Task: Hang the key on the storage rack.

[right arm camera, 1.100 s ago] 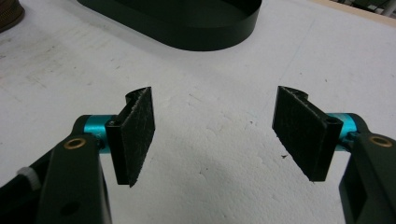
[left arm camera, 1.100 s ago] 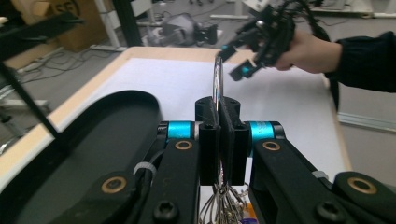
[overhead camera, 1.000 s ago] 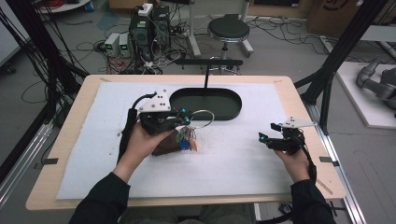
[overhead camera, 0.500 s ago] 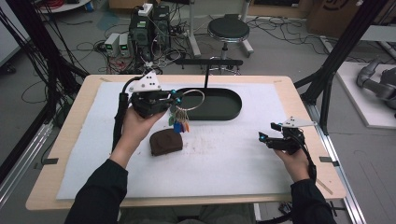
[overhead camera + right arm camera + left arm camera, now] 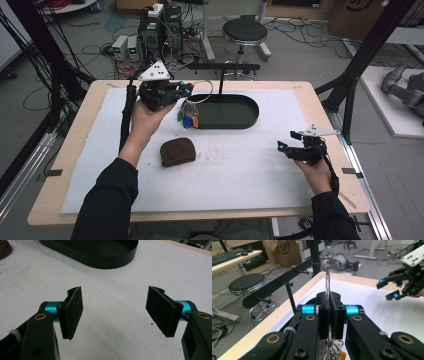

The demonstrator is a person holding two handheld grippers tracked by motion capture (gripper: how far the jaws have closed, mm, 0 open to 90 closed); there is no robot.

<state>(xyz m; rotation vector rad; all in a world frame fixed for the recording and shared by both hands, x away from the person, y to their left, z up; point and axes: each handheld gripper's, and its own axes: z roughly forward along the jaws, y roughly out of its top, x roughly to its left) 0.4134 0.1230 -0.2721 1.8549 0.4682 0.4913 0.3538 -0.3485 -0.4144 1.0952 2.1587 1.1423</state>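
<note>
Beyond table (image 5: 294, 307), stool (image 5: 245, 283), cardboard box (image 5: 287, 252)

left gripper (image 5: 186, 90) raised, fingers clamped together | right gripper (image 5: 288, 148) low, level, fingers spread apart

The key ring (image 5: 327, 284) vanishes between the left claw (image 5: 329, 315) pads — its keys (image 5: 332, 351) cut off below.

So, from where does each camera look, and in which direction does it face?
High view: above the person's side, facing forward and down on the white-covered table; both forearms, left tool gripping the metal key ring.
Left gripper view: on the left tool, facing along its shut jaws over the table edge; right tool beyond.
Right gripper view: on the open right tool, facing the table.
Shared: black oval tray.
</note>
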